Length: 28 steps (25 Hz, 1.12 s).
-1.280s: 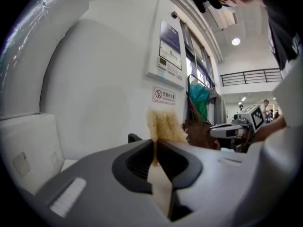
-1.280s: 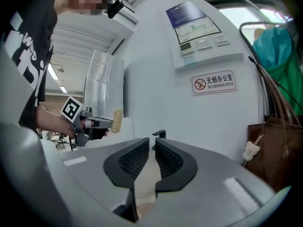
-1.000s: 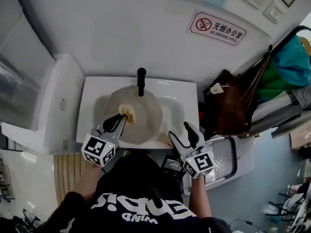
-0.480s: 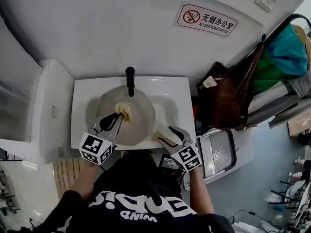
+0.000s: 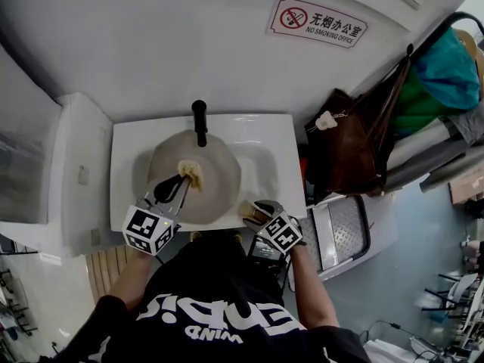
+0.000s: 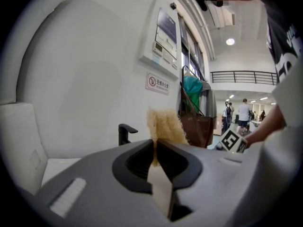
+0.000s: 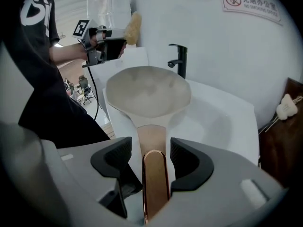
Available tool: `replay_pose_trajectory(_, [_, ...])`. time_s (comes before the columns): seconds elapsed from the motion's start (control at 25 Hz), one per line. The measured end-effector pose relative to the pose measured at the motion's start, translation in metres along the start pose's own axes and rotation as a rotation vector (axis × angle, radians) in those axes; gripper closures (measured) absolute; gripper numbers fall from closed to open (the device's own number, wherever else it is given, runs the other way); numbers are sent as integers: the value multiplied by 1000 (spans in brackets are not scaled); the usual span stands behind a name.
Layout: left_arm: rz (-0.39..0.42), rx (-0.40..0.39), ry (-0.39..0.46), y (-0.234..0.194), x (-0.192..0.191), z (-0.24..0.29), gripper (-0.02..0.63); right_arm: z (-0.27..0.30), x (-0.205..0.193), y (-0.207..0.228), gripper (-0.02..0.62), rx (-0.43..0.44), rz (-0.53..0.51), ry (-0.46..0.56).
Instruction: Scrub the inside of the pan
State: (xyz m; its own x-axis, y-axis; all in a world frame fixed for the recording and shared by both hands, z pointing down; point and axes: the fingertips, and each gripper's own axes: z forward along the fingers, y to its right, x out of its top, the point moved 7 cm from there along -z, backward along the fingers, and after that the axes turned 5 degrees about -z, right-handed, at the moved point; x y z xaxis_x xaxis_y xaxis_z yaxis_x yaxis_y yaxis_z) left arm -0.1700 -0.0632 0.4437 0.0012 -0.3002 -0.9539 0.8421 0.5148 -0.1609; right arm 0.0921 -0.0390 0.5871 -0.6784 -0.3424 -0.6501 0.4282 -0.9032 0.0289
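Note:
A beige pan (image 5: 218, 184) lies in the white sink (image 5: 265, 138), its handle (image 5: 246, 212) pointing to the front right. My left gripper (image 5: 184, 180) is shut on a yellow sponge (image 5: 190, 174), held above the pan's middle. In the left gripper view the sponge (image 6: 163, 124) sticks up from the closed jaws of the left gripper (image 6: 155, 148). My right gripper (image 5: 255, 212) is at the sink's front edge. In the right gripper view its jaws are drawn in on both sides of the copper-rimmed handle (image 7: 152, 136) of the pan (image 7: 147, 91), so the right gripper (image 7: 150, 148) holds it.
A black faucet (image 5: 200, 122) stands at the sink's back edge, just behind the pan. A white unit (image 5: 68, 172) flanks the sink on the left. A brown bag (image 5: 355, 150) hangs to the right, above a grey stool (image 5: 340, 237). A wall rises behind.
My right gripper moved left to the pan's handle and its jaws, wide apart before, have closed in on it. The left gripper and sponge have stayed over the pan.

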Motion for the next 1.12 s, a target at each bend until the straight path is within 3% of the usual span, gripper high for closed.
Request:
replay_pose_trajectory(0.6, [9, -5, -1, -3, 1, 5, 584, 18, -14, 1, 335, 56, -11, -110])
replay_pose_trajectory(0.88, [23, -16, -20, -7, 0, 13, 584, 19, -12, 3, 401, 63, 2, -120])
replay_pose_trajectory(1.12, [25, -38, -31, -2, -2, 21, 584, 23, -17, 2, 410, 73, 2, -142])
